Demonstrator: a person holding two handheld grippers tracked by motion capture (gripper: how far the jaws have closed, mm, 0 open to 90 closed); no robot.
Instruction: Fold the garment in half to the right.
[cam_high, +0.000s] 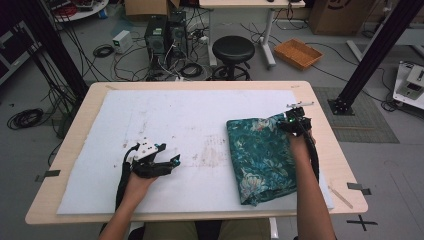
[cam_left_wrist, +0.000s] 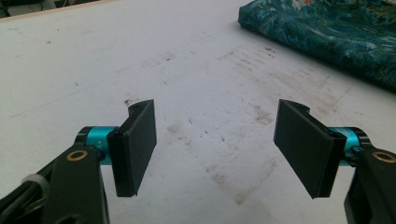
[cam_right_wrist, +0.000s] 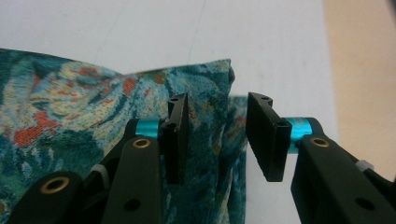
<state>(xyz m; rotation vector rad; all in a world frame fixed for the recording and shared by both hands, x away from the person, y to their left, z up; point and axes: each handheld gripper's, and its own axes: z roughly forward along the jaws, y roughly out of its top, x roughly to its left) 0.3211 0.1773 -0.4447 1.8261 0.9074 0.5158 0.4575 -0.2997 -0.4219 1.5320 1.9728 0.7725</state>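
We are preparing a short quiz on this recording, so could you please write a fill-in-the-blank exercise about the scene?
1. The folded cloth lies on the ____ half of the white mat, as the high view shows it.
2. The left gripper has its jaws ____ over bare mat.
3. The right gripper hovers at the cloth's far ____ corner.
4. Beyond the table stands a round black ____.

Missing words: right; open; right; stool

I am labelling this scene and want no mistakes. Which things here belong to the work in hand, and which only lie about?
Belong to the work:
- folded teal cloth
- right gripper, open, at the cloth's far corner
- left gripper, open over the white mat

Lying about:
- black stool
- orange basket
- computer towers
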